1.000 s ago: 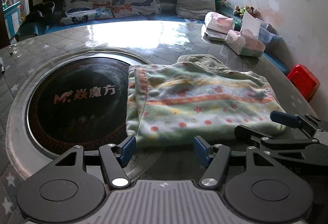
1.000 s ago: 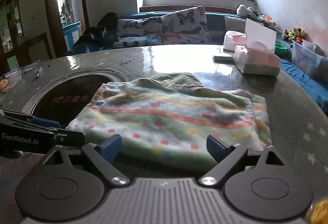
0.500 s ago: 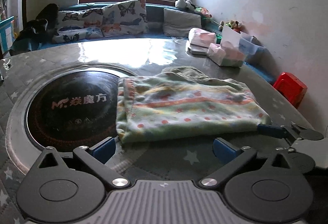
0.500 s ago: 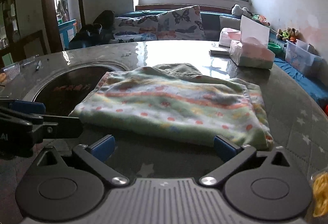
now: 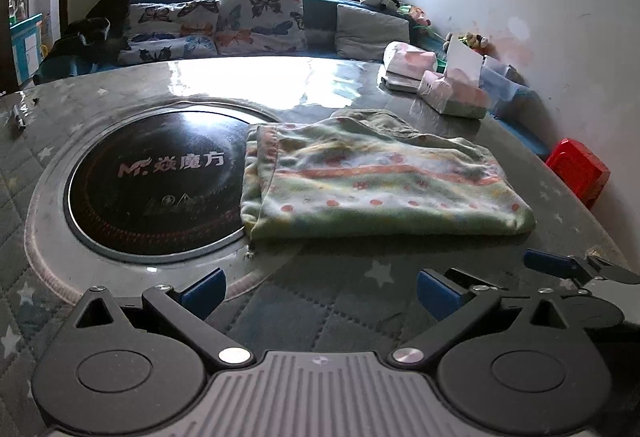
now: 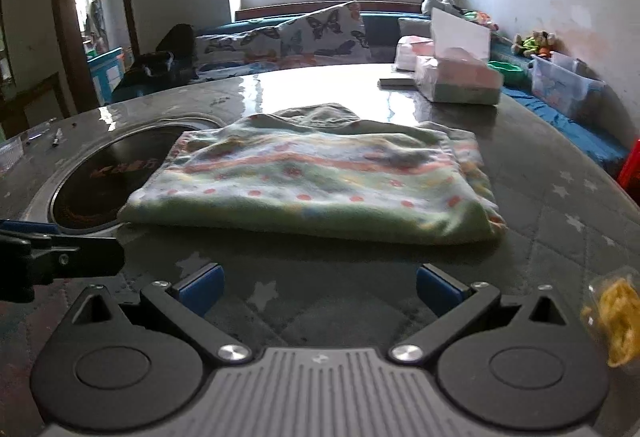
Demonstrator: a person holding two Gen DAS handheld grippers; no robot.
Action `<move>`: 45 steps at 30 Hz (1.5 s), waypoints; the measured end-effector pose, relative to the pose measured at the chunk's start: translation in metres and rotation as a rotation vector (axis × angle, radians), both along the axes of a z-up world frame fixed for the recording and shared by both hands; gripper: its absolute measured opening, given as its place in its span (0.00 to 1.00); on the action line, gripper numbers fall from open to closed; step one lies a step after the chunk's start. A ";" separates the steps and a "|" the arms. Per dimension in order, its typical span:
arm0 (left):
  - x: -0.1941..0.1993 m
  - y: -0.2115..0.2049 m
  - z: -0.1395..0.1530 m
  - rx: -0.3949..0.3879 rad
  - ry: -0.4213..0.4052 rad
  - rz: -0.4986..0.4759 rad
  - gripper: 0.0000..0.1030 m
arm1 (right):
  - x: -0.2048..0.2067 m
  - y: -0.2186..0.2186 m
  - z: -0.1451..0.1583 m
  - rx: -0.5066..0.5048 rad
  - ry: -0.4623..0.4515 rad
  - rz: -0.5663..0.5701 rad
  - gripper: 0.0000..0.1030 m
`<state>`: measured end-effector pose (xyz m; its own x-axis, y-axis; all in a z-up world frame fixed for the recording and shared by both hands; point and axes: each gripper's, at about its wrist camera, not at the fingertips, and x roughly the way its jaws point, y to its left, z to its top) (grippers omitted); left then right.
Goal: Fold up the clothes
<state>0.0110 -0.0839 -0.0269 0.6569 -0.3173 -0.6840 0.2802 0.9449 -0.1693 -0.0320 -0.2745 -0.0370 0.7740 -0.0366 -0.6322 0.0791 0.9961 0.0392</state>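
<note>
**Folded fleece garment lies free on round table, both grippers released**

Green fleece garment with orange stripes and red dots [image 5: 376,181] lies folded in a flat rectangle at frame centre on the dark quilted, star-printed round table [image 5: 352,301], its left edge overlapping the black glass inset disc with white lettering [image 5: 160,177]. The left gripper [image 5: 320,289] sits at the bottom of its view, blue-padded fingers spread wide, holding nothing, short of the cloth's near edge. The right gripper [image 6: 318,287] is likewise splayed and empty, apart from the garment. Pink-and-green tissue box [image 6: 458,83] stands at upper right beyond the cloth.
</note>
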 end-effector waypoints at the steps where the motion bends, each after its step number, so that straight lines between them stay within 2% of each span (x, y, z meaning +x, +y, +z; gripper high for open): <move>1: -0.001 0.000 0.000 0.002 0.001 0.002 1.00 | -0.001 0.000 0.000 -0.004 0.000 -0.005 1.00; 45: -0.068 0.006 0.011 -0.020 -0.026 0.012 1.00 | -0.068 0.021 0.020 -0.030 -0.070 -0.014 1.00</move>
